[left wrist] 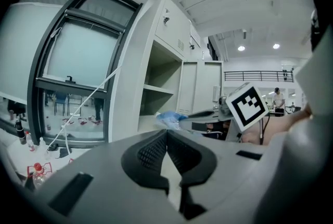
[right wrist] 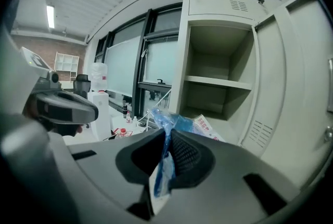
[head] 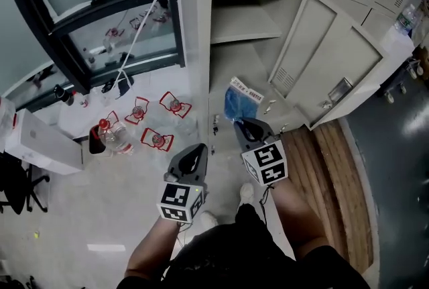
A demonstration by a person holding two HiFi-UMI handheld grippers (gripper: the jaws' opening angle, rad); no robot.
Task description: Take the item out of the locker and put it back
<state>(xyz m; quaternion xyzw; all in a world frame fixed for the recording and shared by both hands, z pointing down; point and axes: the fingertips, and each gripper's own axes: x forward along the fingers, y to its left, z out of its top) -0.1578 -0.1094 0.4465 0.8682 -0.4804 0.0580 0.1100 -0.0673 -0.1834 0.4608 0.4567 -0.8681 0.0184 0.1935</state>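
A blue plastic bag with a white printed label hangs in front of the open locker, just outside its lower compartment. My right gripper is shut on the bag's near edge. In the right gripper view the blue film runs down between the dark pads of my right gripper. The locker's shelf and lower compartment behind it look bare. My left gripper is held beside it to the left, shut with nothing in it. From there the bag shows ahead.
The locker door stands swung open to the right. Several water bottles in red wire holders lie on the floor to the left, under a dark-framed window. A white box and a chair stand further left. Wooden boards run along the right.
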